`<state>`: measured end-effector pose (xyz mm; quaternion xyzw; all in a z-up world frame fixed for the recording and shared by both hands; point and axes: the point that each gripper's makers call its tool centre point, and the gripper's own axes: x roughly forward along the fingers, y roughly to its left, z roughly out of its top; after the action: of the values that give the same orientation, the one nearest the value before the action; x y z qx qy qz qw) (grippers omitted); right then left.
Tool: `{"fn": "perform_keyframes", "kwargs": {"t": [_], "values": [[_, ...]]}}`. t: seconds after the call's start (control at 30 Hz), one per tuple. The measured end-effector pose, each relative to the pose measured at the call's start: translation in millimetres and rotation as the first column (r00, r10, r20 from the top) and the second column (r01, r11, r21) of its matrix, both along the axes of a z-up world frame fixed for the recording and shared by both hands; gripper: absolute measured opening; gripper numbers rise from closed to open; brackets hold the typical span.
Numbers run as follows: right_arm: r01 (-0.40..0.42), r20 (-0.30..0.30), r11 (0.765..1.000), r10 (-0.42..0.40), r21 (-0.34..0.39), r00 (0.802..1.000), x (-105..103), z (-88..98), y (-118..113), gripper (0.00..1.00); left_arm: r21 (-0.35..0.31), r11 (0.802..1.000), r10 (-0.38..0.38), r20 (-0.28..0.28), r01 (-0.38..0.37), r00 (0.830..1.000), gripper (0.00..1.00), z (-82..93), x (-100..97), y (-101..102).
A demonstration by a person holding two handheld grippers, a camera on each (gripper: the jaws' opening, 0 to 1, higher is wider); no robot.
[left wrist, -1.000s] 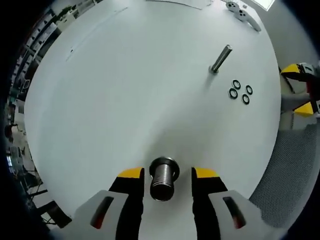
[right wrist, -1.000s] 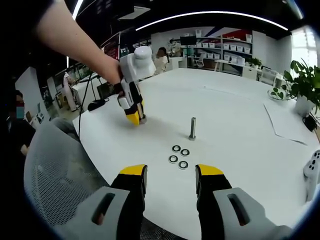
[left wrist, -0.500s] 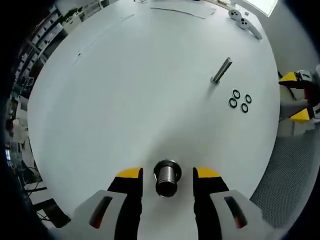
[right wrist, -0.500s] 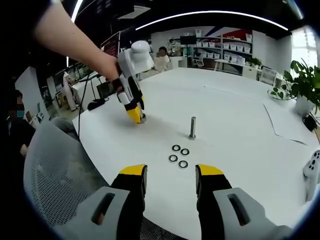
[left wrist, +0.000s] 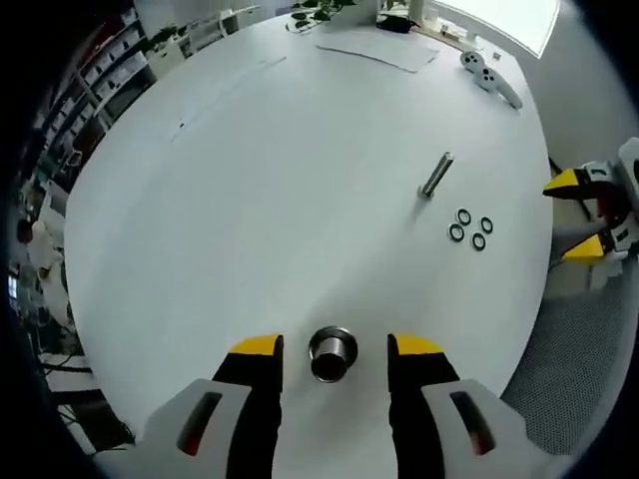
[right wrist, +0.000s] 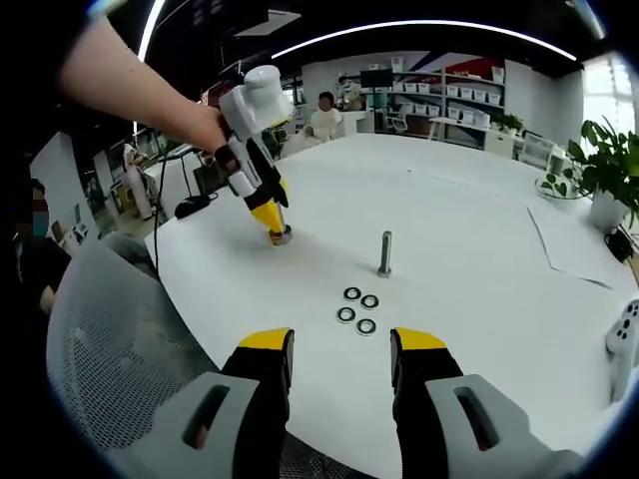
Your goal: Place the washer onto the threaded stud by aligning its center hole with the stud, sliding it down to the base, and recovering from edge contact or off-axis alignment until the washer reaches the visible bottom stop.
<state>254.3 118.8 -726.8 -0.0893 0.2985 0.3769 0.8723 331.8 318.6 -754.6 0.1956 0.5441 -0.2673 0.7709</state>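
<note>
A grey threaded stud (left wrist: 435, 176) stands upright on the round white table (left wrist: 250, 200), with several dark washers (left wrist: 469, 228) lying flat beside it. My left gripper (left wrist: 334, 347) is open, its yellow tips on either side of a short threaded metal cylinder (left wrist: 332, 354) that stands on the table. In the right gripper view, the stud (right wrist: 384, 253) is straight ahead with the washers (right wrist: 357, 310) in front of it. My right gripper (right wrist: 341, 341) hangs open and empty short of them. The left gripper (right wrist: 268, 215) tilts over the cylinder (right wrist: 282, 236).
A white game controller (left wrist: 489, 72) and a paper sheet (left wrist: 374, 45) lie at the far side of the table. A mesh chair (right wrist: 110, 339) stands at the near edge. A potted plant (right wrist: 609, 170) is at the right. People sit in the background.
My left gripper has risen and tilted back from the metal cylinder, which now looks smaller between its jaws. The right gripper, stud and washers have not moved.
</note>
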Motion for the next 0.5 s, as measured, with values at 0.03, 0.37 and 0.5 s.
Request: {"fn": "perform_keyframes", "kwargs": {"t": [0.03,0.37,0.5], "values": [[0.0,-0.001,1.0,0.0,0.0,1.0,0,-0.3,0,0.42,-0.009,1.0,0.004,0.007,-0.004,1.0,0.41,0.7,-1.4,0],[-0.003,-0.009,1.0,0.002,-0.009,1.0,-1,-2.2,0,0.42,-0.07,0.997,0.05,0.092,-0.043,0.995,0.41,17.9,-7.7,-1],[-0.006,-0.013,1.0,0.006,-0.012,1.0,-2,-3.1,0,0.42,-0.097,0.993,0.072,0.114,-0.061,0.991,0.42,20.9,-14.9,0]]}}
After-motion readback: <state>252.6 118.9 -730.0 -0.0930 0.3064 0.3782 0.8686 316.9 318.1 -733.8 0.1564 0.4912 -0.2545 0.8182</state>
